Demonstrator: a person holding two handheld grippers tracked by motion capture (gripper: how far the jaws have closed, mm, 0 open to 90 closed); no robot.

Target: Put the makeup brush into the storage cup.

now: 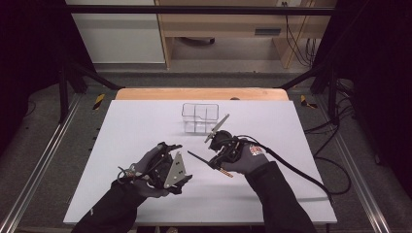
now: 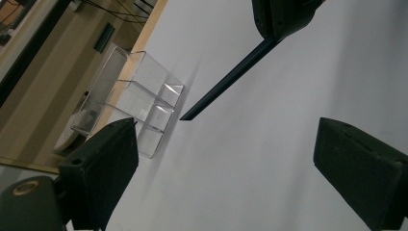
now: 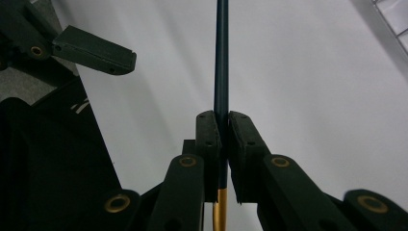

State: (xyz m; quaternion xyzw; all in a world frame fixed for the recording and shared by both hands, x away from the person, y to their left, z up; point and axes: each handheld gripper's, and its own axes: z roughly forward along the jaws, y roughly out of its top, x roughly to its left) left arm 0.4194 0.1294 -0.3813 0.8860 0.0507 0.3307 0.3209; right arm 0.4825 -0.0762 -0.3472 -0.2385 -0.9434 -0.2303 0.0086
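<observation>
A clear plastic organiser (image 1: 200, 118) with several compartments stands at the middle back of the white board; the left gripper view has it as organiser (image 2: 130, 98) at upper left. My right gripper (image 1: 215, 162) is shut on a thin dark stick (image 1: 197, 156) with a gold rear end. The stick's tip points left towards my left gripper (image 1: 180, 162). In the right gripper view the jaws (image 3: 223, 125) pinch the stick (image 3: 221, 57) upright between the pads. My left gripper (image 2: 231, 163) stands open and empty, with the stick (image 2: 226, 79) slanting ahead of it.
The white board (image 1: 121, 145) lies on a wooden table (image 1: 145, 93). A black cable (image 1: 301, 172) trails right from the right gripper. Metal frame rails (image 1: 39, 165) flank the table, and the left gripper's jaw (image 3: 94, 48) shows in the right gripper view.
</observation>
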